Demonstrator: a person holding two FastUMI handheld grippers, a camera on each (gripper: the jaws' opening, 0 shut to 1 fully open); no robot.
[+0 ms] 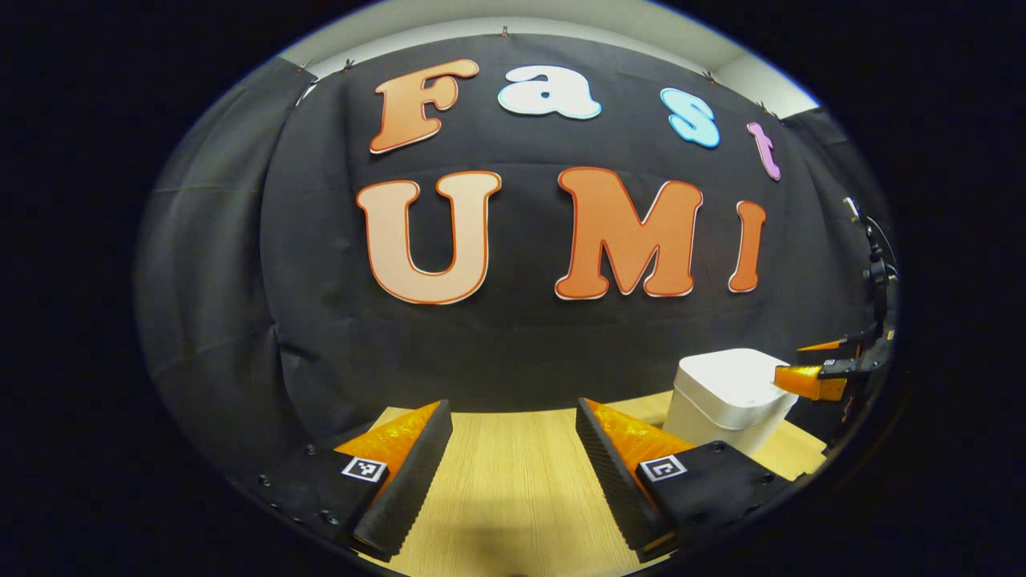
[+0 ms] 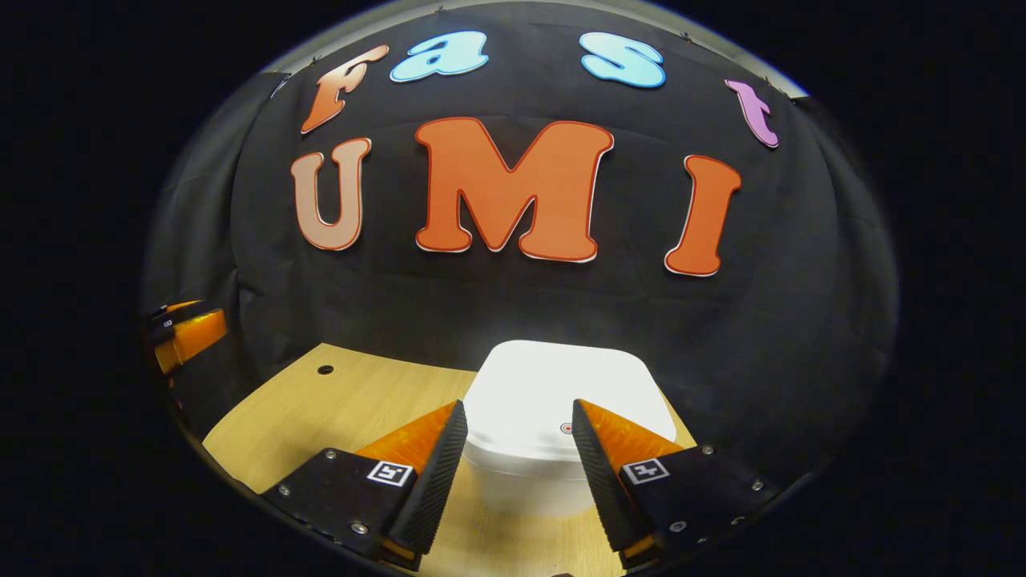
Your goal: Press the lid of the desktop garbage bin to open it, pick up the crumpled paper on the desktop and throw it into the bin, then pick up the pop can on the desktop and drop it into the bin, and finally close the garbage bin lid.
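Observation:
A white garbage bin (image 2: 561,417) with its lid down stands on the wooden desk (image 2: 353,409), right in front of my right gripper (image 2: 517,417). That gripper is open and hovers just above the lid's near edge, its fingers either side of a small red mark (image 2: 567,428) on the lid. In the left gripper view the same bin (image 1: 725,397) sits at the far right of the desk (image 1: 513,481), with the right gripper (image 1: 813,369) over its right side. My left gripper (image 1: 513,417) is open above bare desk, left of the bin, holding nothing.
The black cloth wall stands close behind the desk and the bin. A small dark hole (image 2: 325,369) marks the desk at the far left in the right gripper view. The left gripper (image 2: 184,328) shows at that view's left edge.

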